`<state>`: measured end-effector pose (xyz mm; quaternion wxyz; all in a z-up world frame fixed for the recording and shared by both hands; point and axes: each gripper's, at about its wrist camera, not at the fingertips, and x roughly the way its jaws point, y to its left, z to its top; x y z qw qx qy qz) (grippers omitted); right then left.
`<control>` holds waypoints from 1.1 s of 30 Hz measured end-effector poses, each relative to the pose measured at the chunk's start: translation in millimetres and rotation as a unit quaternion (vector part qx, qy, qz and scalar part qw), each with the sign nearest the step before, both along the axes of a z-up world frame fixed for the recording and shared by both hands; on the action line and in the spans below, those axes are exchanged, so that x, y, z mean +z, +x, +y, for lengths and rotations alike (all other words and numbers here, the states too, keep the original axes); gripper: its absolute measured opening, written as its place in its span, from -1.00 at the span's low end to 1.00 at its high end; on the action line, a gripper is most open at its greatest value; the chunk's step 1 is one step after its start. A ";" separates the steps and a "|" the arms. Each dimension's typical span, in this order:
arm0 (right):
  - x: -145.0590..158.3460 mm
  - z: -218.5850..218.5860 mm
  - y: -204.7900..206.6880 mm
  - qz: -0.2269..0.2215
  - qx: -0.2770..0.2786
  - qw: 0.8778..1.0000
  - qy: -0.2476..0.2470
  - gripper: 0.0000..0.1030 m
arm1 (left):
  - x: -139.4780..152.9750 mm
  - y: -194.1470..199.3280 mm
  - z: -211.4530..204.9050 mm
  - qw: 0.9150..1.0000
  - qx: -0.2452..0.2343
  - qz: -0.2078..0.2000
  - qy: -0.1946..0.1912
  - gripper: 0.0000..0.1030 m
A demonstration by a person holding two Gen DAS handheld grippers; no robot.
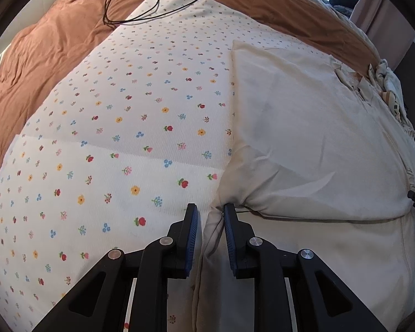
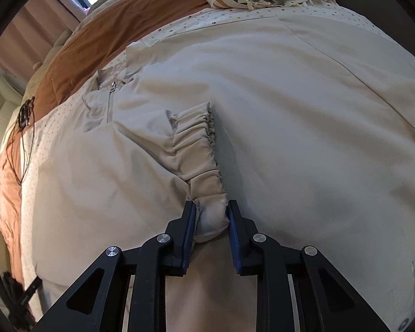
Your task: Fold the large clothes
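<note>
Cream jacket (image 2: 290, 110) lies spread on the floral sheet (image 1: 110, 138) over the bed, rust blanket (image 1: 55, 55) beyond it. Left claw (image 1: 210, 215) nearly closed, pinching a fold at the jacket's edge. Right claw (image 2: 210, 213) nearly closed on the gathered elastic cuff (image 2: 199, 149). Risk: slippery bunched cuff could slip out when lifted, since the pads catch only its end; uneven pull would skew the fold.

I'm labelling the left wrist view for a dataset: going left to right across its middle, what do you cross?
Brown bedspread → floral blanket → cream jacket → pile of other fabrics at the right edge.
</note>
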<state>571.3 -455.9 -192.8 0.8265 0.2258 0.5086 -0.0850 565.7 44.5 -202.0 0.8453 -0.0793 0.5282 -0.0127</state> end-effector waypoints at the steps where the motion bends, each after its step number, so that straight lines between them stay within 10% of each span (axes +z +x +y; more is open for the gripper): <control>1: 1.5 -1.6 -0.6 0.000 -0.001 1.000 0.007 -0.44 | 1.0 0.1 -1.2 1.000 0.000 0.003 0.003 -0.58; 5: 16.3 -9.2 -15.2 -0.014 -0.025 1.000 0.007 0.19 | 7.1 -6.3 -2.4 1.000 0.016 0.016 -0.021 -0.46; 10: 49.0 -19.7 -45.7 -0.050 -0.033 0.998 0.025 0.28 | 38.2 -25.4 -23.2 0.999 0.003 -0.020 -0.033 0.40; 20: 89.7 -49.0 -158.1 -0.112 -0.047 0.992 0.035 0.57 | 107.8 -55.5 -109.1 0.992 -0.068 -0.083 -0.060 0.40; 24: 95.3 -80.9 -194.8 -0.112 -0.069 0.990 0.041 0.97 | 125.0 -68.0 -148.6 0.988 -0.100 -0.093 -0.074 0.40; 33: 126.3 -161.6 -284.5 -0.128 -0.144 0.981 0.023 0.98 | 167.4 -102.1 -230.7 0.975 -0.159 -0.112 -0.106 0.40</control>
